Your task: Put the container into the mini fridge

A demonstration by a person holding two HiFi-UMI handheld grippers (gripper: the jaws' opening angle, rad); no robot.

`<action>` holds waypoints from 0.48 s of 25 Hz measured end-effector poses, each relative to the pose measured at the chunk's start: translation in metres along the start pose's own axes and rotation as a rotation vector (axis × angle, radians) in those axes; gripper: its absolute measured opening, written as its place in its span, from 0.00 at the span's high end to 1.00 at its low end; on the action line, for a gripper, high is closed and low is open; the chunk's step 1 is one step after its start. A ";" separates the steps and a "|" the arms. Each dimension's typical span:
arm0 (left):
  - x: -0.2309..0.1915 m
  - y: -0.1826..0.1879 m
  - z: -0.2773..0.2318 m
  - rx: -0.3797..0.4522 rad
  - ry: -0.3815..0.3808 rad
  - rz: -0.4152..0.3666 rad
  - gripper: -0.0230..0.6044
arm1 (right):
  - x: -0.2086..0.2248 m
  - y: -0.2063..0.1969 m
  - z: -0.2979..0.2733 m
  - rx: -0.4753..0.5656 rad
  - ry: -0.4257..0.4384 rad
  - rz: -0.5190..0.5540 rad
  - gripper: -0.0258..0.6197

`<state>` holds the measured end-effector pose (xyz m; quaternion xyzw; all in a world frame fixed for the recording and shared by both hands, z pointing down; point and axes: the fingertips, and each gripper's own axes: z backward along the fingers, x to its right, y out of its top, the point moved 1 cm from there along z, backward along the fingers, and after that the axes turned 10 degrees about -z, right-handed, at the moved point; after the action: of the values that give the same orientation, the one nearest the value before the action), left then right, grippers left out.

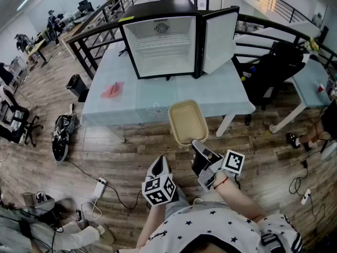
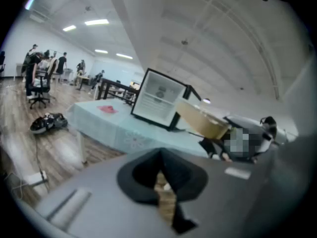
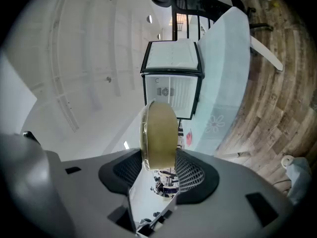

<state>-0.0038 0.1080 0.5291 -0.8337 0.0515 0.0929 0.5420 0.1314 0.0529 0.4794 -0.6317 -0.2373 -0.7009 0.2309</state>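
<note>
A tan, shallow container [image 1: 187, 121] hangs in the air just off the near edge of the light blue table [image 1: 210, 96]. My right gripper [image 1: 199, 151] is shut on the container's near rim. In the right gripper view the container [image 3: 159, 133] stands edge-on between the two black pads. The black mini fridge [image 1: 163, 41] stands at the back of the table, its door [image 1: 218, 36] swung open to the right and its white inside bare. My left gripper [image 1: 159, 167] is low by my body, jaws together and holding nothing. The left gripper view shows the container [image 2: 200, 119] and the fridge [image 2: 158, 103] ahead.
A pink object [image 1: 112, 90] lies on the table's left part. A black chair [image 1: 274, 70] and a second table [image 1: 310, 78] stand to the right. A black railing runs behind the fridge. A bag [image 1: 63, 133] and a power strip [image 1: 99, 186] lie on the wooden floor at left.
</note>
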 end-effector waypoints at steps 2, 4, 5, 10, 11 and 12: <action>0.021 -0.016 0.013 -0.013 -0.019 -0.003 0.95 | 0.002 -0.006 0.024 -0.003 0.000 0.005 0.63; 0.039 -0.029 0.024 -0.024 -0.031 -0.019 0.95 | 0.002 -0.011 0.045 -0.010 0.001 0.007 0.63; 0.047 -0.033 0.028 -0.026 -0.035 -0.028 0.95 | 0.001 -0.013 0.053 -0.015 0.002 0.009 0.63; 0.068 -0.039 0.042 -0.013 -0.041 -0.036 0.95 | -0.003 -0.012 0.082 -0.014 0.010 0.010 0.63; 0.070 -0.039 0.044 -0.010 -0.040 -0.039 0.95 | -0.004 -0.012 0.085 -0.015 0.014 0.013 0.63; 0.071 -0.039 0.046 -0.006 -0.038 -0.040 0.95 | -0.006 -0.013 0.087 -0.018 0.018 0.019 0.63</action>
<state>0.0684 0.1666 0.5310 -0.8343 0.0242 0.0980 0.5420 0.1919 0.1174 0.4811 -0.6296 -0.2230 -0.7066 0.2338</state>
